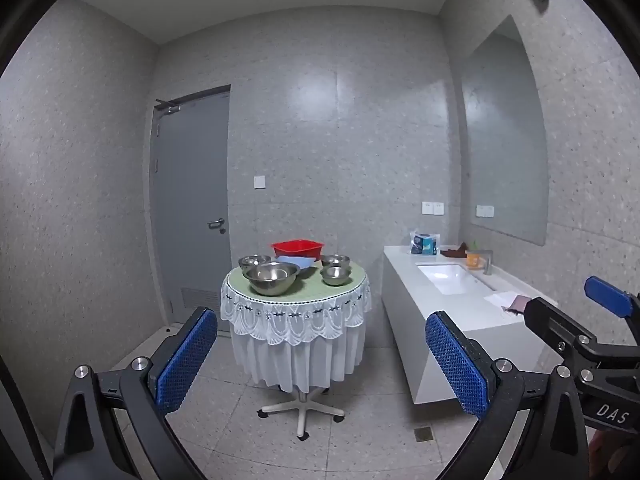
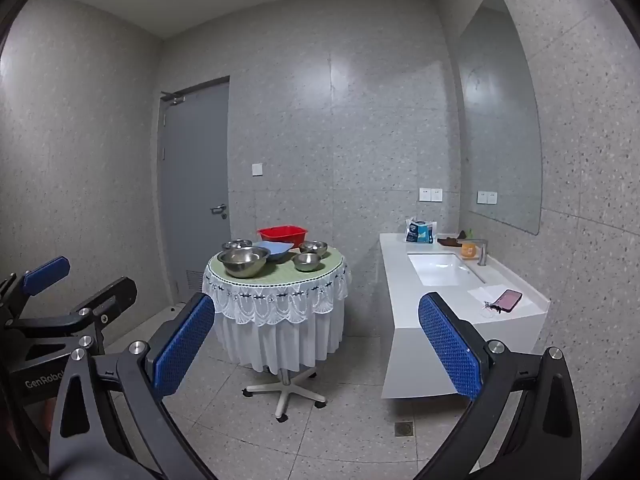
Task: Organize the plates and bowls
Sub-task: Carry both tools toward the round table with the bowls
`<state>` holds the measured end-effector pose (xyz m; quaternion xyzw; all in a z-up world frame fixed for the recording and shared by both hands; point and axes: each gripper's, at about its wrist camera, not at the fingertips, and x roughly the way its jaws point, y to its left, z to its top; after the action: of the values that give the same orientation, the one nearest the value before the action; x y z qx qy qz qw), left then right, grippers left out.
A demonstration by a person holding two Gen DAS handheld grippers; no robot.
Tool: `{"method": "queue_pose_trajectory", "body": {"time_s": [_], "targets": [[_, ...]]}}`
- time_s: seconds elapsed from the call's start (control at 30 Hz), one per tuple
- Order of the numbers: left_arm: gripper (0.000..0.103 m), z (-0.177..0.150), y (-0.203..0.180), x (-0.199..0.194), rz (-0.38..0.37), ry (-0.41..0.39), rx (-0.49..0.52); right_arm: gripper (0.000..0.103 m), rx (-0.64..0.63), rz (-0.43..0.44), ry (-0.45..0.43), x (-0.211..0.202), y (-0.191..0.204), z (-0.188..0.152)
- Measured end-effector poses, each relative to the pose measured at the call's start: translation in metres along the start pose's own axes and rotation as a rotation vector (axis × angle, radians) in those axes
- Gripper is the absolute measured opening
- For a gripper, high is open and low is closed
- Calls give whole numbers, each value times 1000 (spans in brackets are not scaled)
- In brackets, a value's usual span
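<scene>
A small round table (image 1: 352,294) (image 2: 332,270) with a green mat and white lace cloth stands some way ahead. On it sit a large steel bowl (image 1: 271,278) (image 2: 243,261), three smaller steel bowls (image 1: 335,275) (image 2: 307,261), a pale blue plate (image 1: 296,262) (image 2: 276,249) and a red basin (image 1: 298,249) (image 2: 282,235) at the back. My left gripper (image 1: 320,360) is open and empty, well short of the table. My right gripper (image 2: 316,352) is also open and empty, beside the left one.
A white counter (image 1: 460,312) (image 2: 404,292) with a sink (image 2: 440,270) runs along the right wall; on it lie a phone (image 2: 507,300), an orange cup (image 2: 468,249) and a blue packet (image 2: 419,232). A grey door (image 1: 192,200) is at the back left. A floor drain (image 2: 403,428) is near.
</scene>
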<state>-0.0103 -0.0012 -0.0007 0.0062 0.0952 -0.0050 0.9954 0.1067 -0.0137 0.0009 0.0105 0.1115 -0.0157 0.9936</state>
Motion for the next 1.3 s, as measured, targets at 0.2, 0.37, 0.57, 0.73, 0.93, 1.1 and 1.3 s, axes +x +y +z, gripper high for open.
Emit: {"method": "queue_pose_trajectory", "body": {"time_s": [0.2, 0.37, 0.57, 0.73, 0.93, 1.1, 1.3], "targets": [[102, 1, 0, 1, 2, 6, -15, 103, -10, -9, 23, 3, 1, -1], [102, 1, 1, 3, 2, 4, -18, 103, -7, -4, 17, 4, 4, -5], [102, 1, 0, 4, 7, 2, -18, 103, -6, 0, 16, 4, 2, -3], [102, 1, -3, 4, 12, -2, -16, 103, -4, 8, 16, 4, 1, -6], [102, -2, -5, 6, 15, -6, -14, 103, 1, 15, 15, 7, -2, -9], [102, -3, -7, 8, 20, -6, -12, 103, 5, 21, 15, 9, -6, -9], [102, -3, -10, 12, 28, -4, -8, 103, 8, 29, 15, 13, -10, -9]]}}
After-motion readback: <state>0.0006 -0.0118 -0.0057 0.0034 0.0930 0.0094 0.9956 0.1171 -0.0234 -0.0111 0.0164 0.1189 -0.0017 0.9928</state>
